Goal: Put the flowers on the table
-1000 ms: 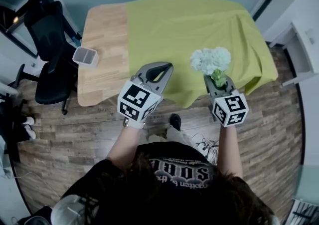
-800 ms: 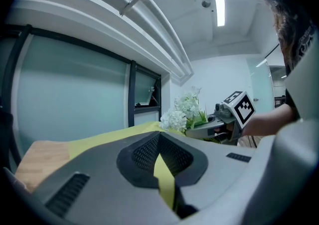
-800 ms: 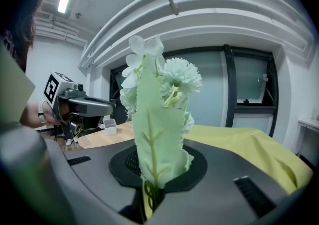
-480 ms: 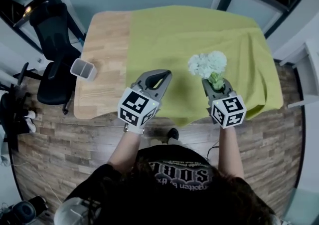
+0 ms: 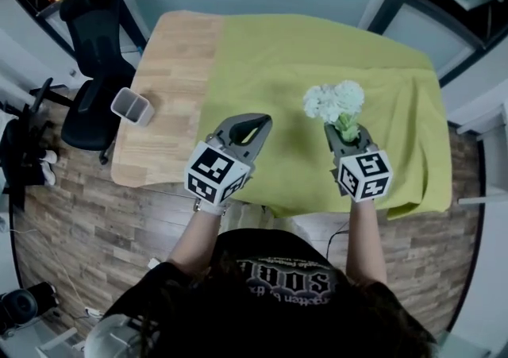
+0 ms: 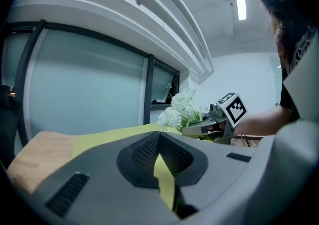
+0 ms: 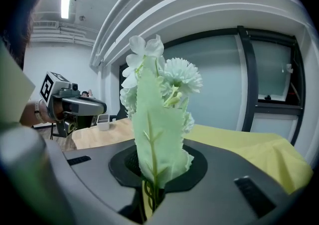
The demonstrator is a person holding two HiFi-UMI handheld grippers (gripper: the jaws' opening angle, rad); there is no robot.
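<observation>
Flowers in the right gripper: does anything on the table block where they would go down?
Nothing visible does. The green cloth around the flowers is bare; the small container stands far off on the wooden tabletop.

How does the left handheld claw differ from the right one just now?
The right gripper clamps the stems of the flowers in its jaws; the left gripper has its jaws shut on nothing. The left gripper is nearer the bare wood of the table, the right gripper further over the green cloth. Both carry a marker cube and point across the table.
</observation>
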